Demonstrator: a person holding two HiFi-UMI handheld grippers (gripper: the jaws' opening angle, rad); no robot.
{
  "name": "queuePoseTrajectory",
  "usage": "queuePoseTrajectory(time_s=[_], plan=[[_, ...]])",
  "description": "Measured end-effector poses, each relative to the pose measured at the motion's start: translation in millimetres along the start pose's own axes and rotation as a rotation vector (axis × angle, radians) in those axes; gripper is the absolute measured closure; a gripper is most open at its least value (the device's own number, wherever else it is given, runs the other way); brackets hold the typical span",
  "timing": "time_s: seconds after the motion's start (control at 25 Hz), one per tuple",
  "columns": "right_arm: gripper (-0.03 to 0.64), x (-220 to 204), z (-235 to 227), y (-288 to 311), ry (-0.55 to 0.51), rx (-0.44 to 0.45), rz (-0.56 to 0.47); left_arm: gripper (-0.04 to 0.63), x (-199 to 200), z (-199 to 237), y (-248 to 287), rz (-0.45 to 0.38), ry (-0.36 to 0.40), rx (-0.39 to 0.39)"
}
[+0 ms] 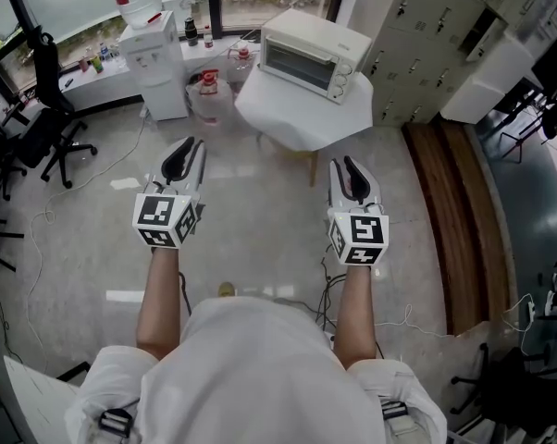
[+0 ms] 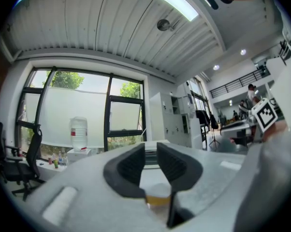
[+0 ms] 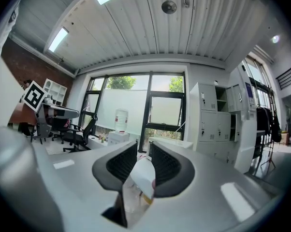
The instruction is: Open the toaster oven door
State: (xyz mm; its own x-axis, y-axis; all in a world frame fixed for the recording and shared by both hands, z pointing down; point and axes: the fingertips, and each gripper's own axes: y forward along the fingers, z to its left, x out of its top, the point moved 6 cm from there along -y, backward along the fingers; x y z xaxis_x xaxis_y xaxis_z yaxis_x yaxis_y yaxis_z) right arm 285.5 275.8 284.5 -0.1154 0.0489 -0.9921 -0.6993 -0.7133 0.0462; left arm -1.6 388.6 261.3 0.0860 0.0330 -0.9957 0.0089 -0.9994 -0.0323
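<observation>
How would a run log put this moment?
toaster oven: door shut | left gripper: jaws apart, empty | right gripper: jaws apart, empty | oven not reached

The cream-white box-shaped toaster oven (image 1: 303,55) has a smooth painted-metal casing with a faint sheen and a dark glass pane in its door. It stands on a white round table top (image 1: 288,117), smooth and matt, above a pale wooden table leg (image 1: 313,167). The pale grey floor (image 1: 251,239) is polished and glossy and mirrors the window light. Beside it runs a strip of dark brown wooden planks (image 1: 450,202), streaked along their length. The left gripper (image 1: 188,146) and the right gripper (image 1: 351,163) have matt light-grey plastic shells, and their black jaw pads (image 2: 126,168) look ribbed and rubbery. The person's white shirt (image 1: 251,368) is soft, matt cloth.
</observation>
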Motion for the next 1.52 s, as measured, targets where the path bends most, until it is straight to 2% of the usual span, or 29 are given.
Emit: queuePoseTrajectory(time_s=[0.32,1.0,1.28,1.52], plan=[[0.537,-9,-22,-8,0.030,0.035,0.004,0.525,4,-30,12,0.000,0.016,-0.007],[0.537,-31,-83,-11,0.011,0.117,-0.008,0.515,-3,-95,43,-0.006,0.009,0.047],[0.537,-43,-93,24,0.006,0.108,0.013,0.511,-16,-79,77,-0.006,-0.008,0.033],[0.537,-49,-102,80,-0.006,0.066,0.036,0.505,-34,-38,131,0.010,-0.033,-0.006]])
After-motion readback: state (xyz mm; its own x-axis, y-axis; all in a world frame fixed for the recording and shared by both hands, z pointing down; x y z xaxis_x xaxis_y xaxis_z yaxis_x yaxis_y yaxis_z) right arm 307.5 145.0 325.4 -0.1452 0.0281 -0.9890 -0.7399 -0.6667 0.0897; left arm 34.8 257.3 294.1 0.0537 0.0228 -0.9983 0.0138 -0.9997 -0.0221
